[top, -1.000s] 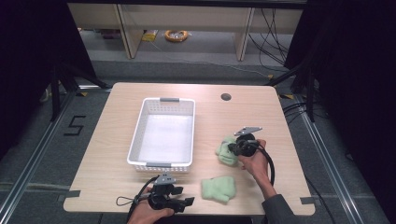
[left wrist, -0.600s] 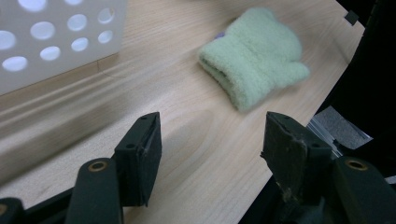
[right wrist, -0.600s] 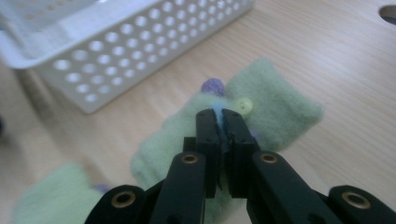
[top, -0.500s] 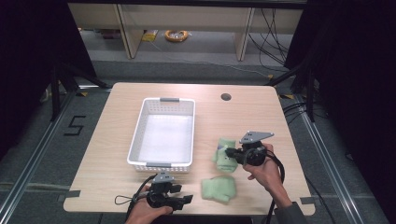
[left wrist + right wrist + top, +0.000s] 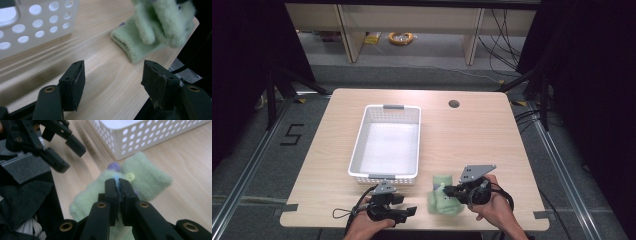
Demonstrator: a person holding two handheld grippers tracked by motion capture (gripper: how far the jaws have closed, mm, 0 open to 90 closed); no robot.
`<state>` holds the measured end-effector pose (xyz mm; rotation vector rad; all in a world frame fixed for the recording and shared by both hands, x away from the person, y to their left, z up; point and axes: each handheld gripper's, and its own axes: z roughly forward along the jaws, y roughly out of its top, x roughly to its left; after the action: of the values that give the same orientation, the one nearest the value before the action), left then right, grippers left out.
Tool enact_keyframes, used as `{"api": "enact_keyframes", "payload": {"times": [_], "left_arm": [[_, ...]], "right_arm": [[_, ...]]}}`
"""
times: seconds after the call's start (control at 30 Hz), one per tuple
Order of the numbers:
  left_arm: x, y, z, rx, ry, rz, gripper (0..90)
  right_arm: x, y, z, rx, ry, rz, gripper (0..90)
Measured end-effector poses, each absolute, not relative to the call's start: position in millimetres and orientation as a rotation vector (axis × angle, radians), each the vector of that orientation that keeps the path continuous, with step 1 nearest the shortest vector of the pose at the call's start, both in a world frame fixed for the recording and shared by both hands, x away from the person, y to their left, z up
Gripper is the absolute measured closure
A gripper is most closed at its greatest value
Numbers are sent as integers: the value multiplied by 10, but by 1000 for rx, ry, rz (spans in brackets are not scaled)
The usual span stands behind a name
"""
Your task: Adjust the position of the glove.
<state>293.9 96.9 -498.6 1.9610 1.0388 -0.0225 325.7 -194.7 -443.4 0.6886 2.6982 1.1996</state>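
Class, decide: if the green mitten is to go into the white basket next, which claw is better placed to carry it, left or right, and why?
Probably the right claw: it is shut on the green mitten. The left claw is open, holding nothing, beside the white basket.

The tabletop [image 5: 492,135] is pale wood grain; the basket [image 5: 386,145] on it is white, its walls dotted with round holes. Near right, a fuzzy light-green mitten [image 5: 140,180] carries a yellow button [image 5: 130,176] and a purple one [image 5: 114,166]. Both grippers, left [image 5: 407,212] and right [image 5: 451,190], are black.
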Motion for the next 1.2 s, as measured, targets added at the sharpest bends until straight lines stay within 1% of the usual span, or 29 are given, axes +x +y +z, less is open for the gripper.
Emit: {"api": "enact_keyframes", "payload": {"times": [0.17,0.47,0.57,0.6,0.63,0.67,0.77,0.93,1.0,1.2], "left_arm": [[2934,948,-4990,1965,1036,-2,298],[2948,934,-4988,1969,1019,-5,297],[2945,924,-4983,1971,1009,4,299],[2944,921,-4976,1973,1008,4,300],[2945,911,-4966,1968,1002,13,301],[2948,901,-4953,1969,993,18,302],[2957,852,-4910,1957,971,17,311],[2987,730,-4833,1959,931,22,323],[3011,671,-4808,1966,916,18,328],[3151,450,-4764,2001,877,27,334]], "right_arm": [[3209,-1913,-4542,658,2762,1165,864],[3245,-1871,-4705,619,2800,1095,846],[3244,-1878,-4711,651,2796,1096,809],[3247,-1883,-4707,654,2783,1094,774],[3238,-1887,-4693,670,2770,1097,713],[3222,-1902,-4675,713,2746,1098,707],[3156,-1952,-4634,755,2697,1102,602],[2921,-2114,-4618,912,2632,1075,545],[2807,-2170,-4657,958,2614,1063,543],[2696,-2147,-4723,944,2643,1032,530]]}}
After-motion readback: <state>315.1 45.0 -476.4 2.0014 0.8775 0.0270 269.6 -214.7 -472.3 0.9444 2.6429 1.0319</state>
